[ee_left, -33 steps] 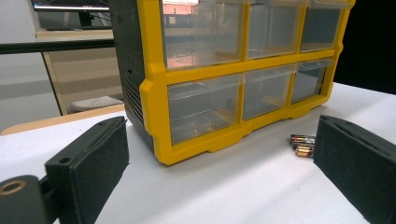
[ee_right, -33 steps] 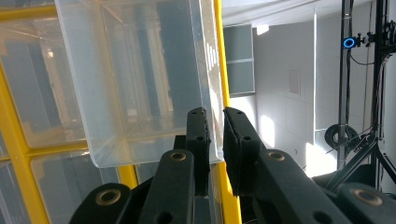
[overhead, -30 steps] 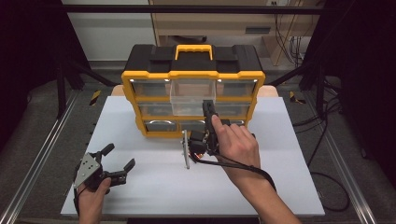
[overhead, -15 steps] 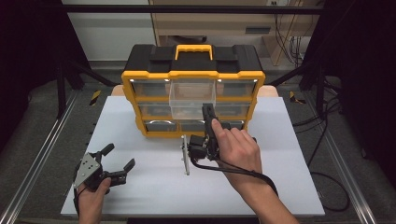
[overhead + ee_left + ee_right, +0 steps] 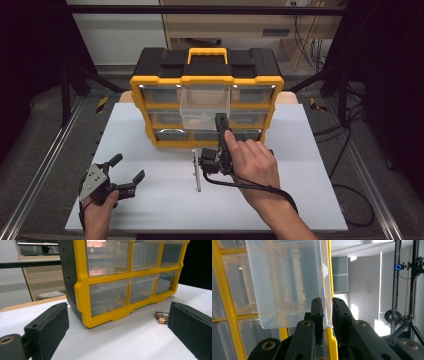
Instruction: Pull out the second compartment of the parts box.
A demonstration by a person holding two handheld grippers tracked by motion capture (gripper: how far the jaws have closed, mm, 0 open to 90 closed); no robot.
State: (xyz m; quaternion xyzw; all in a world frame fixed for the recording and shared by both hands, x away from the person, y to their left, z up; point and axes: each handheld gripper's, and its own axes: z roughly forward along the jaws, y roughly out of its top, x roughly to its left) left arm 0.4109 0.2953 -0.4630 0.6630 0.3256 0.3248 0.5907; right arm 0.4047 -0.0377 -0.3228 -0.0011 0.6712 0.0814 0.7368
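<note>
Your right gripper [image 5: 326, 305] is clenched on the side wall of the clear drawer [image 5: 204, 105], pulled out of the yellow organizer [image 5: 150, 100]. Your left gripper [image 5: 125, 175] rests released on the desk [image 5: 310, 165].

Black tongs in both hands: left tongs [image 5: 122, 172] topped by a grey three-cornered plate, right tongs [image 5: 327, 311] with flat padded jaws, brass-ringed pivot screws, trailing black cable. Bare forearms, sleeveless.

White table [image 5: 310, 200]; metal rod [image 5: 196, 170] lying flat on it, two batteries [image 5: 161, 317] nearby (touching each other), black cables [image 5: 350, 125] on floor.
</note>
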